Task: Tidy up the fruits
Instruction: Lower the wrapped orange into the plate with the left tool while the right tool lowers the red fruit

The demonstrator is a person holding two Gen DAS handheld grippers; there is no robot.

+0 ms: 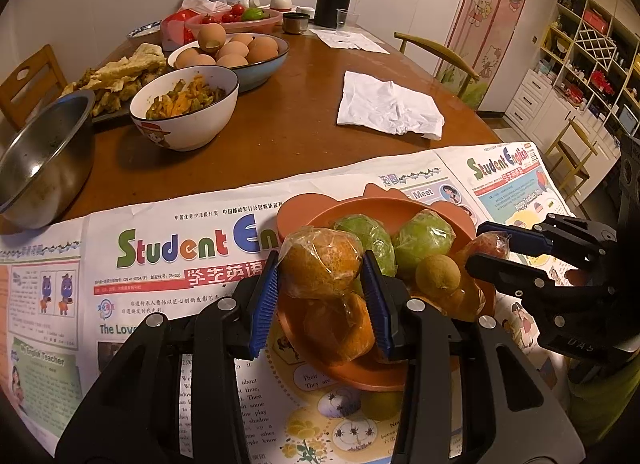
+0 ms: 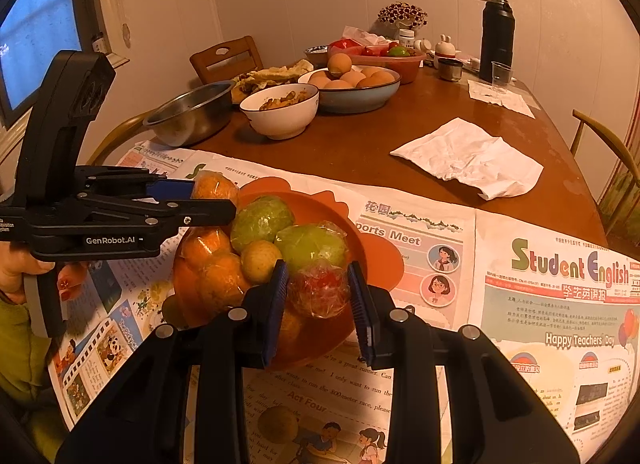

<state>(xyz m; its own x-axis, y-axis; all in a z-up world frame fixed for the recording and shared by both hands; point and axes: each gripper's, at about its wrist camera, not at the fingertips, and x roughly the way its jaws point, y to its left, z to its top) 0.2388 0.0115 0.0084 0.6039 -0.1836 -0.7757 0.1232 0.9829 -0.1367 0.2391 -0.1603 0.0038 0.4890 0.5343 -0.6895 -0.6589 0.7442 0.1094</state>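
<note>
Plastic wrap is the hazard — both grips bite on film. The left gripper [image 1: 322, 288] is clamped on a wrapped orange [image 1: 320, 262] at the near-left rim of the orange plate [image 1: 352, 378]; the right gripper [image 2: 320, 302] is clamped on a wrapped red fruit [image 2: 320, 290] at its near-right rim. Between them, a bare brown longan [image 1: 437, 273] leans against two wrapped green fruits [image 1: 422, 238] further in. Lifting either could let the film slip, or send the pile rolling onto the newspaper [image 1: 172, 260].

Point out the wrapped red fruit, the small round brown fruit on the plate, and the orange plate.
Wrapped red fruit [image 2: 319, 289], right wrist view, middle of its wrap.
Small round brown fruit [image 2: 261, 261], right wrist view, its centre.
Orange plate [image 2: 376, 260], right wrist view, bare right rim.
</note>
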